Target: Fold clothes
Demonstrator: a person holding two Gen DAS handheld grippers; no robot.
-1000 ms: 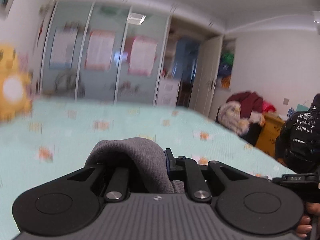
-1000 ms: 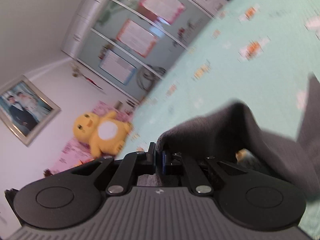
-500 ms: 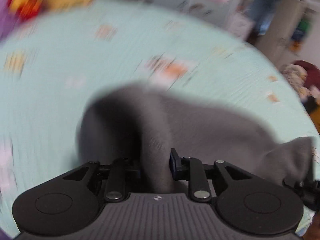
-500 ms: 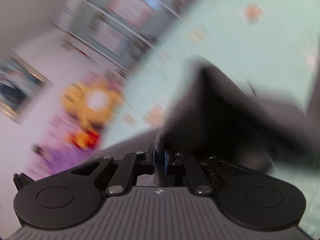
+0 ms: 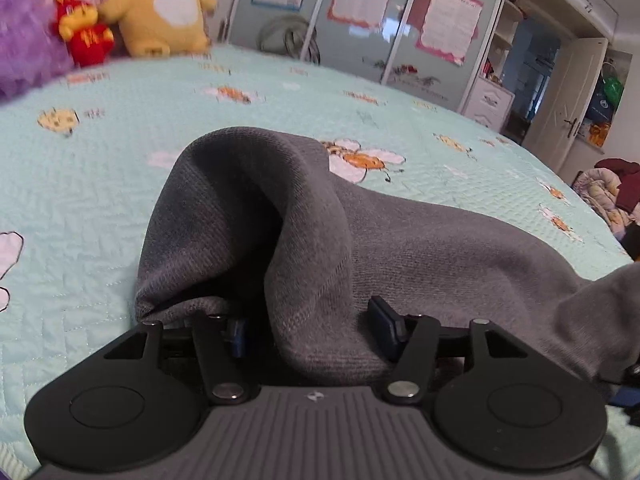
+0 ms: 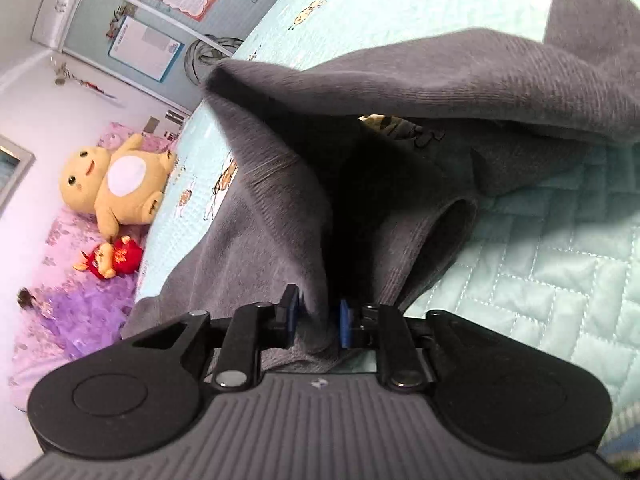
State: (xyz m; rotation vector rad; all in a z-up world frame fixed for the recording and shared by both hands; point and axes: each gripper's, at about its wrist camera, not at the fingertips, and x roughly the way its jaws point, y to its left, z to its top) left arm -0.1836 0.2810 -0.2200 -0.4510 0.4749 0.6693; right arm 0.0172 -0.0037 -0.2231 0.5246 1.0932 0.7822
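Left wrist view: the left gripper [image 5: 310, 330] stands spread around a fold of dark grey knitted garment [image 5: 420, 240] lying on the mint quilted bed [image 5: 100, 200]; the right gripper [image 6: 316, 320] pinches the cloth.

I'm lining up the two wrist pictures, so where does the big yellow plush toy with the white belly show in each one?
Left wrist view: the big yellow plush toy with the white belly sits at the top left, behind the mint quilted bedspread.
Right wrist view: it lies tilted at the left middle.
Shared landmark: the small red plush toy right beside it.
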